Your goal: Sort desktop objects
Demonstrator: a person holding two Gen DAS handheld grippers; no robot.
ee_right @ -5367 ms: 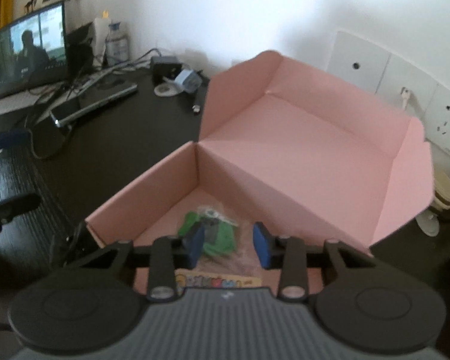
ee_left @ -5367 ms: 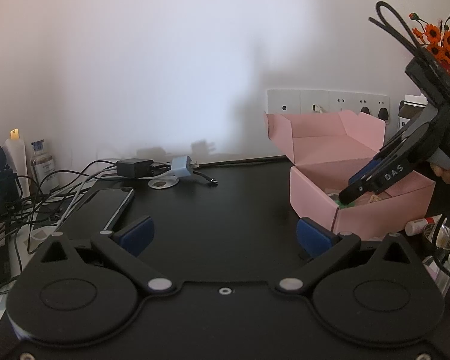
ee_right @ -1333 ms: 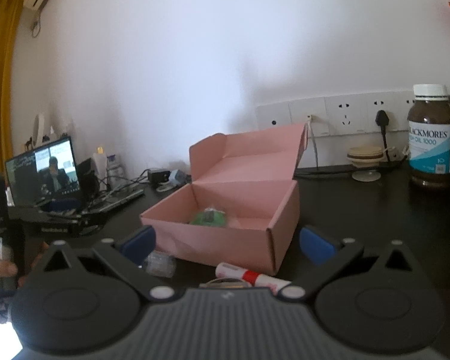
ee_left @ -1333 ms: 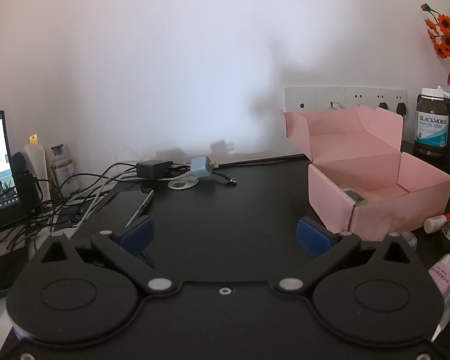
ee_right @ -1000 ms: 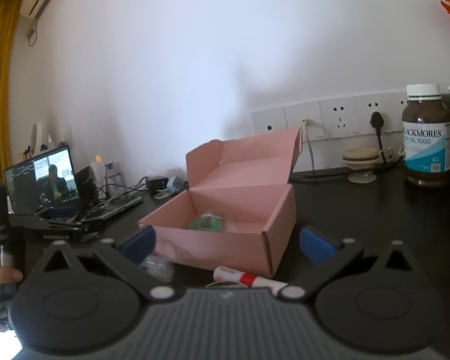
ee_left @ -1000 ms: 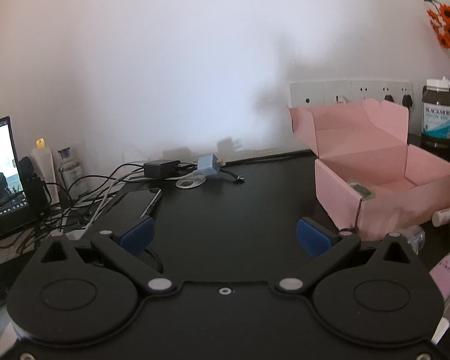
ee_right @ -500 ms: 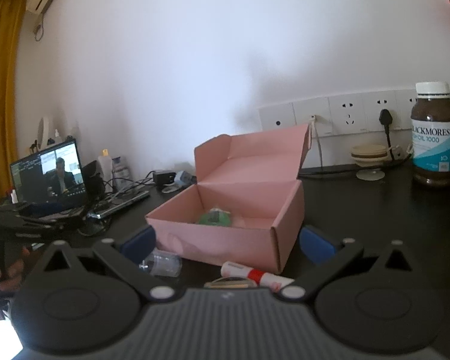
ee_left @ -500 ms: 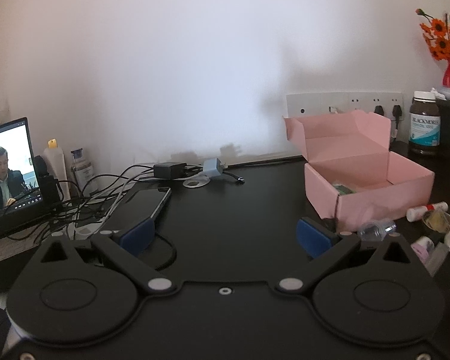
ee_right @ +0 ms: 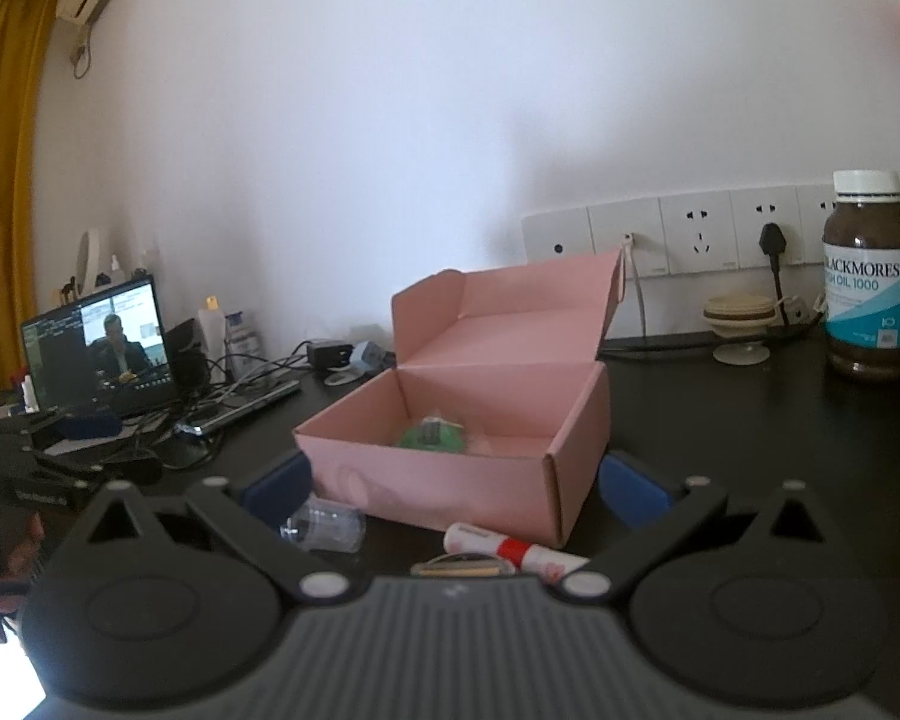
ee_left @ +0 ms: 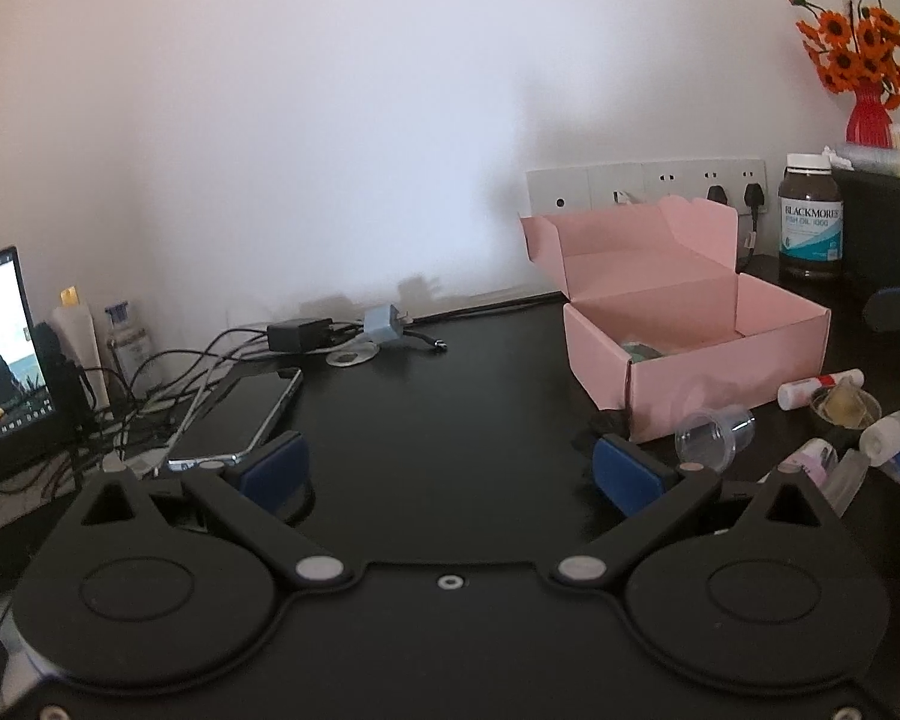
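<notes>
An open pink box (ee_left: 690,333) (ee_right: 462,462) stands on the black desk with its lid up; a green packet (ee_right: 431,437) lies inside. In front of the box lie a clear plastic cup (ee_left: 714,435) (ee_right: 324,525) on its side and a white glue stick with a red band (ee_right: 510,549) (ee_left: 819,387). More small tubes and bottles (ee_left: 894,444) crowd the right edge. My left gripper (ee_left: 447,471) is open and empty, hovering left of the box. My right gripper (ee_right: 455,489) is open and empty, just short of the box front.
A phone (ee_left: 240,420), chargers and tangled cables (ee_left: 306,336) lie at the left, beside a laptop (ee_right: 99,345). A brown supplement bottle (ee_right: 870,276) stands at the right near wall sockets (ee_right: 660,237). Orange flowers in a red vase (ee_left: 867,78) sit far right.
Both grippers pulled back from the box; the right one left the green packet inside and opened wide. The left view widened, bringing the cup, glue stick and small bottles into sight.
</notes>
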